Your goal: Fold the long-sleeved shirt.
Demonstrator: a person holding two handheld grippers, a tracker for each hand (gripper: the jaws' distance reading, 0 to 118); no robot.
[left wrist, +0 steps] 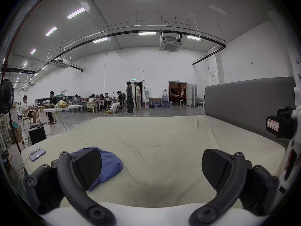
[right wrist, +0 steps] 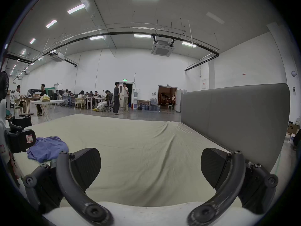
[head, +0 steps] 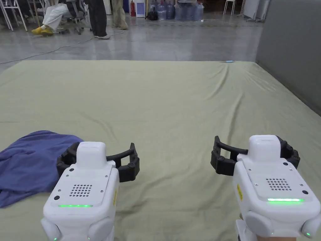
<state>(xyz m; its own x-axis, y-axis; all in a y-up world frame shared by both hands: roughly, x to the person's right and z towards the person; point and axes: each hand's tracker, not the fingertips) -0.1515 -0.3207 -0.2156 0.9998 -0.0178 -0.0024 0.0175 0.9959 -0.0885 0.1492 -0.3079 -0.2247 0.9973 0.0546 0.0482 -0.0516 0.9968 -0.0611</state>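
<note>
A blue long-sleeved shirt lies crumpled in a heap on the pale green sheet, at the near left. My left gripper hovers just right of the heap, open and empty. In the left gripper view the shirt lies just beyond the left jaw of the left gripper, whose jaws stand wide apart. My right gripper is open over bare sheet, well right of the shirt. In the right gripper view the right gripper holds nothing, and the shirt lies far to the left.
A grey padded headboard bounds the bed on the right. A phone lies near the bed's left edge. A small blue item sits at the far edge. Several people stand and sit at tables beyond the bed.
</note>
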